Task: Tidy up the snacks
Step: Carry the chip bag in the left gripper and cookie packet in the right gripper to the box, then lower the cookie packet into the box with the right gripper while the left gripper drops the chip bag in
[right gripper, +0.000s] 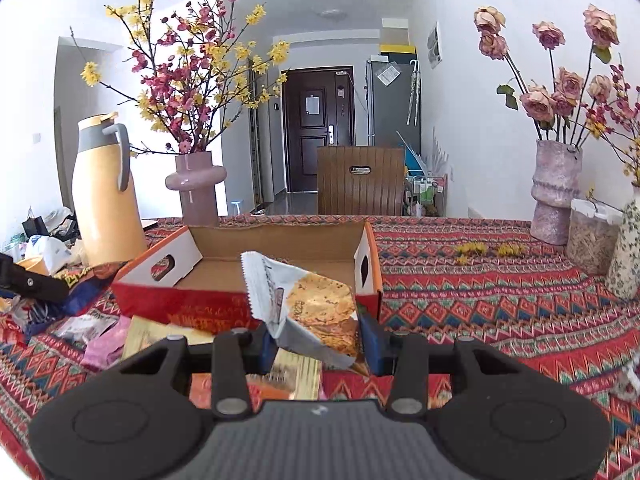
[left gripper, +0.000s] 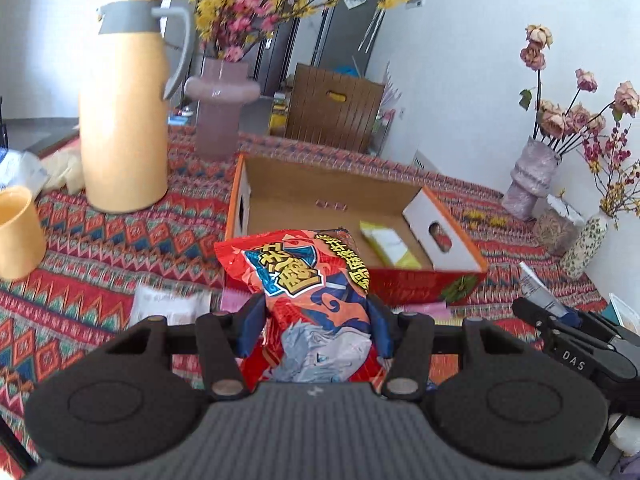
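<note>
The left tool [left gripper: 316, 330] grips a red bag [left gripper: 304, 292] above the table [left gripper: 100, 248], in front of the box [left gripper: 420, 280], w/ a yellow pack [left gripper: 390, 246] inside. The right tool [right gripper: 318, 344] grips a cracker pack [right gripper: 308, 304] near the box front.

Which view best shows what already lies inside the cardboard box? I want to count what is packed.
The left wrist view: it looks down into the cardboard box, showing its floor and one yellow packet. The right wrist view sees the box from low down, with the cracker packet in the right gripper hiding the floor.
</note>
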